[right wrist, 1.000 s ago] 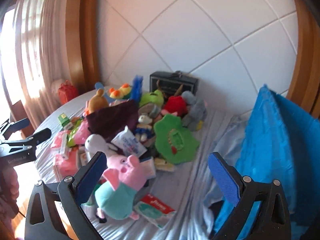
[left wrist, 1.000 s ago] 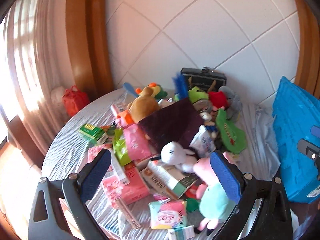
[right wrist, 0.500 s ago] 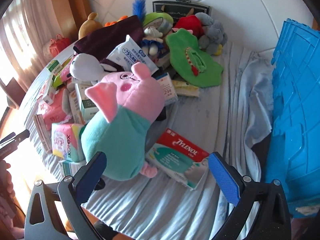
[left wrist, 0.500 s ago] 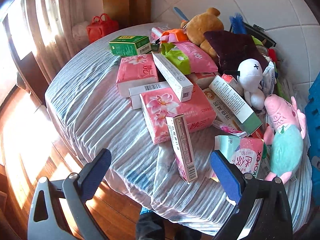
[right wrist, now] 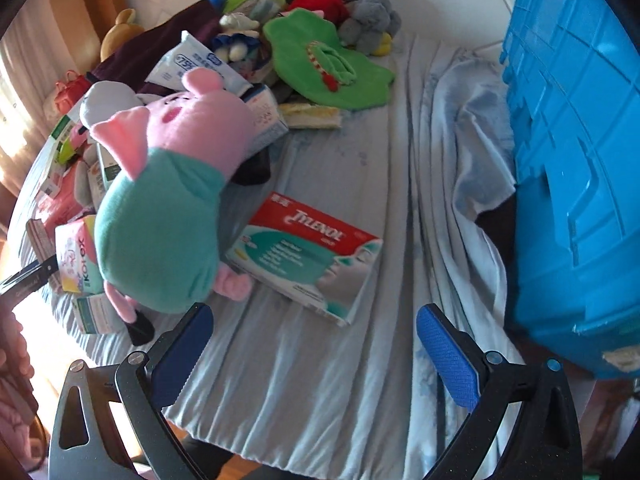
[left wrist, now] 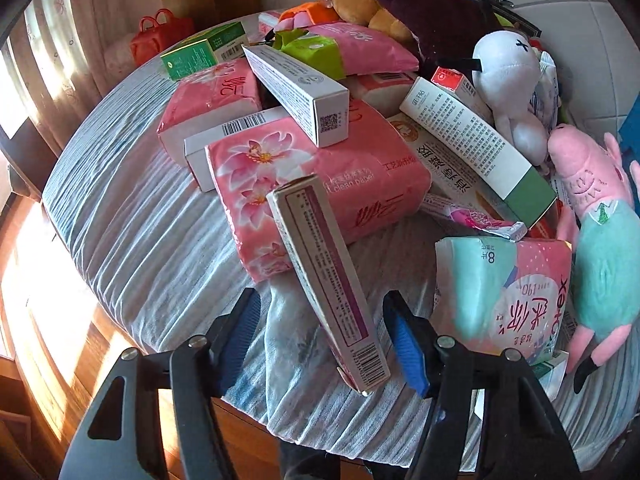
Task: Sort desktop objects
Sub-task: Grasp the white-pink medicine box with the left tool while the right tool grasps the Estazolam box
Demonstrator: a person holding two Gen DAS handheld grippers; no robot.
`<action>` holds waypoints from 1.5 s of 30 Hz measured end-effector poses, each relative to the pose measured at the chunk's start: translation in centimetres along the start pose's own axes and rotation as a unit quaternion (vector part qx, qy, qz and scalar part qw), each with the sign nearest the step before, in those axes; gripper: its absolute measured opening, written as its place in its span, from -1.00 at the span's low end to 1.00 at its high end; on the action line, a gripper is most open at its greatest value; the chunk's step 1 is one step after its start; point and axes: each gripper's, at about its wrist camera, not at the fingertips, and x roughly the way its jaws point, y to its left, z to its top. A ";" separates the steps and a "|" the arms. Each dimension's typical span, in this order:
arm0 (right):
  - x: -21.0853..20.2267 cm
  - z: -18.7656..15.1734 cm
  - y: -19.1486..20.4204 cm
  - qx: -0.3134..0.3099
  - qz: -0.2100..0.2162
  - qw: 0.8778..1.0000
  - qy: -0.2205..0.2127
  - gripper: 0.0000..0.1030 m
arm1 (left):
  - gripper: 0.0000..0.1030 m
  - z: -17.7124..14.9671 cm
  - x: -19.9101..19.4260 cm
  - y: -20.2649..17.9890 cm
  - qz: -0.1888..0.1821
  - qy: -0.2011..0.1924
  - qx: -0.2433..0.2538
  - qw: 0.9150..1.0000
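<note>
Left gripper: jaws closing around the long purple-striped carton, pads not yet touching it. The carton leans on the pink tissue pack. Right gripper: jaws wide apart, empty, just below the Tylenol box.

red-and-teal box: "TYLENOL" | pink tissue pack: "clean paper" | pad pack: "190"

Left view: close, steeply down over the bench edge.
Right view: close, steeply down beside the blue crate.
Shared: pink pig plush.
</note>
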 end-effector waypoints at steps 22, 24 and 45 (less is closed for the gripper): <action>0.6 -3.2 16.4 -0.147 0.163 0.976 0.005 0.38 | -0.64 -1.9 -2.0 -0.4 -0.024 -0.003 0.119 0.993; 1.8 -3.2 17.1 -0.138 0.156 0.978 0.013 0.45 | -0.64 -1.9 -1.8 -0.4 -0.024 -0.003 0.131 0.991; -5.9 3.1 14.8 -0.071 0.111 0.981 -0.139 0.16 | -0.64 5.0 -11.2 -3.2 -0.081 -0.162 0.160 0.970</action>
